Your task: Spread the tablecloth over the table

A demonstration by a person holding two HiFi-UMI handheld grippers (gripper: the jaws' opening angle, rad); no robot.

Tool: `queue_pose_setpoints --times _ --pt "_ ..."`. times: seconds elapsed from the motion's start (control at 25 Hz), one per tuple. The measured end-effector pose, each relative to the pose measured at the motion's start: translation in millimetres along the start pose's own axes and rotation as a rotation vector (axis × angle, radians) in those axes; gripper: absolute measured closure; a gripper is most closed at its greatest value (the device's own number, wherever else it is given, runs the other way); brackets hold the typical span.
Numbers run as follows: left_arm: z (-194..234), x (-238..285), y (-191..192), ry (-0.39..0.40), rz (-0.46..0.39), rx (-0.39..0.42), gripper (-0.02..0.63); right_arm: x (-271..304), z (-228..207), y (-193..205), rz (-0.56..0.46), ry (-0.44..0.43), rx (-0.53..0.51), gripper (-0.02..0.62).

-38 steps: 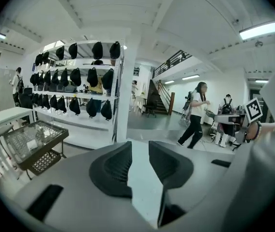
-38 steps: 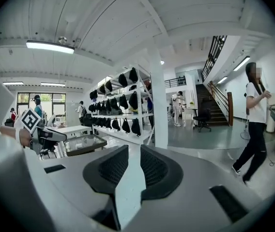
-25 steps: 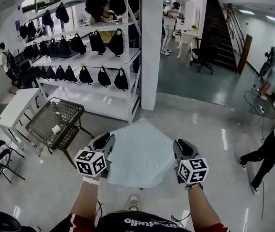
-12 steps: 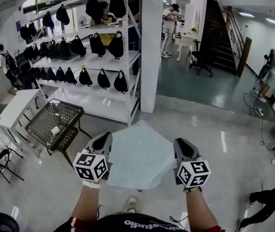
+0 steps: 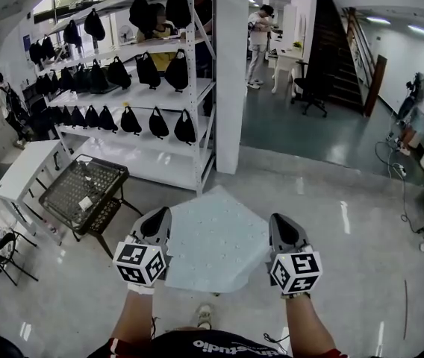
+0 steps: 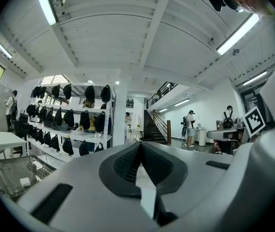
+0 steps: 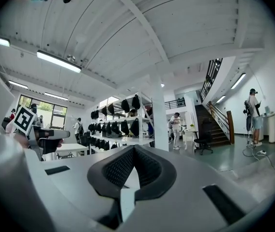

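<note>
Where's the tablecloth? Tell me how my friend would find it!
Find the tall white shelf rack hung with black bags. In front of it, nearer the camera, the left gripper and right gripper reach out. The tablecloth is the pale dotted sheet pinched between them, lighter than the shiny grey floor below.
</note>
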State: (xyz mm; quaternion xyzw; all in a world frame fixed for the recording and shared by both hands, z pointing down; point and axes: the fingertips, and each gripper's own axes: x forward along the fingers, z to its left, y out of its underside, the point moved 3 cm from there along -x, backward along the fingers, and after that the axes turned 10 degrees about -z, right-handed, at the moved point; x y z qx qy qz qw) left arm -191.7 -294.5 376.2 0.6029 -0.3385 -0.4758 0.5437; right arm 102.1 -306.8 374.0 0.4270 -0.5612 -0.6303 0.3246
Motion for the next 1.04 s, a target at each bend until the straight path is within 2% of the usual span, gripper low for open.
queue_pose_setpoints --times 0.56,1.04 --pt "-3.6 5.5 3.9 0.017 0.013 0.004 0.589 2.5 -2.5 -1.9 -0.001 -0.01 -0.011 0.572" --pt "11.4 8.8 4.3 0.011 0.022 0.004 0.589 12.9 2.2 -5.3 -0.005 -0.002 -0.011 0.572"
